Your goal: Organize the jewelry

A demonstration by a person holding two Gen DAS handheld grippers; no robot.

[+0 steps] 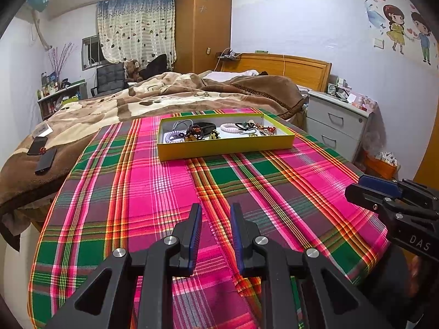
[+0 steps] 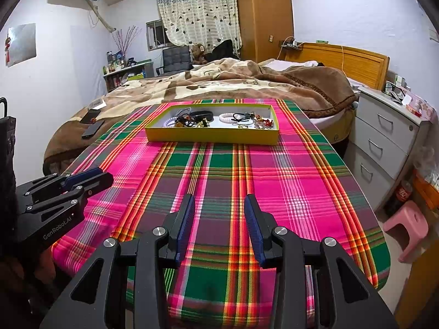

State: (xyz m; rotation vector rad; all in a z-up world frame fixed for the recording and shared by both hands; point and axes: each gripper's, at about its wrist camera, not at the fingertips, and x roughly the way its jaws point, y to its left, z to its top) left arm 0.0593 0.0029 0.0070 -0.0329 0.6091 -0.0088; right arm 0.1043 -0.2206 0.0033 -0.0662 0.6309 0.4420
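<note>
A shallow yellow box [image 1: 225, 148] [image 2: 211, 135] sits at the far end of the plaid-covered table [image 1: 153, 192] [image 2: 288, 181]. It holds a jumble of jewelry: white bead bracelets [image 1: 229, 128] [image 2: 226, 118], a black band [image 1: 205, 126] [image 2: 203, 114], dark hair ties and small gold and red pieces. My left gripper [image 1: 216, 211] hovers over the near part of the cloth, open with a narrow gap and nothing in it. Beside it my right gripper [image 2: 219, 200] stands open wider, also bare. Each shows at the edge of the other's view: the right gripper [image 1: 378, 189], the left gripper [image 2: 105, 176].
A bed with a brown blanket [image 1: 164, 93] [image 2: 233, 82] lies behind the table, with two phones [image 1: 41, 152] [image 2: 92, 124] on it at the left. A grey chest of drawers [image 2: 389, 137] [image 1: 334, 123], a pink stool [image 2: 408, 227] and a cola bottle [image 2: 402, 194] stand to the right.
</note>
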